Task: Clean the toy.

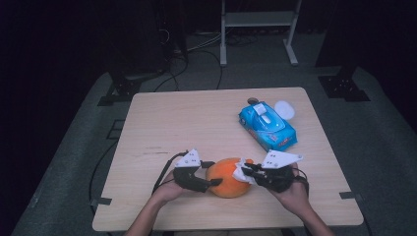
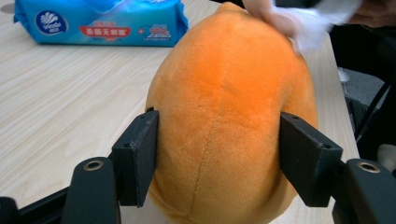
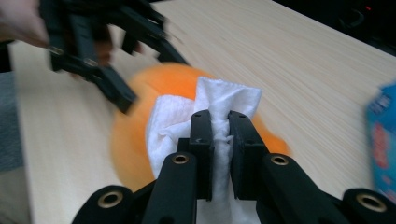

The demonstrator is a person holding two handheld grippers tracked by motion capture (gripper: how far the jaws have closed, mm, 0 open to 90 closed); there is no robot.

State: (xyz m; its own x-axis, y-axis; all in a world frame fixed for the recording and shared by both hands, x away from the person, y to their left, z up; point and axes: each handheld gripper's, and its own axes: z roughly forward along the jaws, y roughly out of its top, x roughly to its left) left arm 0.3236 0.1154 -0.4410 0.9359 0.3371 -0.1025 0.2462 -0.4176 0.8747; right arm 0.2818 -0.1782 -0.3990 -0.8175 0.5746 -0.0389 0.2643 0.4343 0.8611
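- orange plush toy [image 1: 228, 177] lay on the table [image 1: 167, 123] near its front edge, between the two tools; the work in hand was judged to be wiping its surface with a white wipe [image 3: 205, 109].
- left tool [image 1: 206, 173] held the toy steady: in the left gripper view its two black jaws pressed against opposite flanks of the orange body [image 2: 224, 121], closed on it as far as the stuffing allowed.
- right tool [image 1: 252, 170] was clamped narrowly on the wipe; in the right gripper view the white sheet was pinched between the two jaws and draped forward over the toy's upper end [image 3: 154, 88], touching it.
- step in hand, as judged: the wiping stroke itself, with the wipe already in contact. motion blur on the toy and on the left tool [image 3: 100, 70] in the right gripper view fitted a stroke under way.
- next move, as judged, called for the wipe to be dragged across the plush while the left tool kept its hold, so that the soft body neither rolled nor slid on the table.
- containers: a blue pack of wet wipes [image 1: 268, 125] lay well apart towards the far right of the table, its top flap appearing open; a white round object [image 1: 284, 109] lay just beside it. how many wipes remained inside could not be told.
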